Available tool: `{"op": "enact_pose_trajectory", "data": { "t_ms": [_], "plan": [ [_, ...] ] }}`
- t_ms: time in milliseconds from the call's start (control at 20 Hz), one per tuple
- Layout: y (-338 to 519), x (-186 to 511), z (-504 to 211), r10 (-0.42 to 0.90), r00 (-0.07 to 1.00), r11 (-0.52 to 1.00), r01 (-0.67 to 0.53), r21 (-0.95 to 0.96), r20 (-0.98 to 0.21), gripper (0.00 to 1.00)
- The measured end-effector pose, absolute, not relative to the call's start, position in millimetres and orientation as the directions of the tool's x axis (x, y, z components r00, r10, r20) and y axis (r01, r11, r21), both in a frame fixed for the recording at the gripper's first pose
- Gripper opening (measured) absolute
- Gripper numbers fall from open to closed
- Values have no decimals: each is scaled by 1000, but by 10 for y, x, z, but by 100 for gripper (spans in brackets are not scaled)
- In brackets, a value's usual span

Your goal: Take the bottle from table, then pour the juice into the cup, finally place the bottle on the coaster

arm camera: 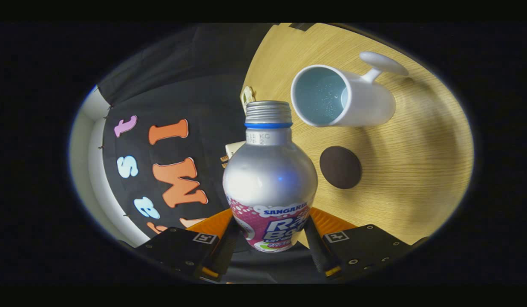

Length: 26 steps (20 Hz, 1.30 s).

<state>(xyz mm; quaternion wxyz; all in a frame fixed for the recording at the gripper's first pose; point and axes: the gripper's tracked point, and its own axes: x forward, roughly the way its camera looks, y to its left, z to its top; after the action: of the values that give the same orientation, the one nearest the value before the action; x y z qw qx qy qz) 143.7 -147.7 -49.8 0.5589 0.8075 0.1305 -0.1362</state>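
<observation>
bottle (269, 179): between the gripper (272, 251) fingers, both pressing its sides
cup (342, 96): on the table (416, 170), at 1 o'clock beyond the bottle
coaster (340, 167): at 3 o'clock, just beside the bottle, nearer than the cup

The gripper view looks forward along the fingers (318, 249), rolled sideways, very near the bottle (269, 179); the table (416, 170) lies beyond.
</observation>
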Motion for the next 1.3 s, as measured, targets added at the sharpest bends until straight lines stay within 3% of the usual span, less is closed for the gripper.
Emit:
{"op": "enact_pose_trajectory", "data": {
  "t_ms": [1300],
  "plan": [
    [-1459, 1493, -485, 93, 913, -452, 394, 800, -397, 77]
  ]
}}
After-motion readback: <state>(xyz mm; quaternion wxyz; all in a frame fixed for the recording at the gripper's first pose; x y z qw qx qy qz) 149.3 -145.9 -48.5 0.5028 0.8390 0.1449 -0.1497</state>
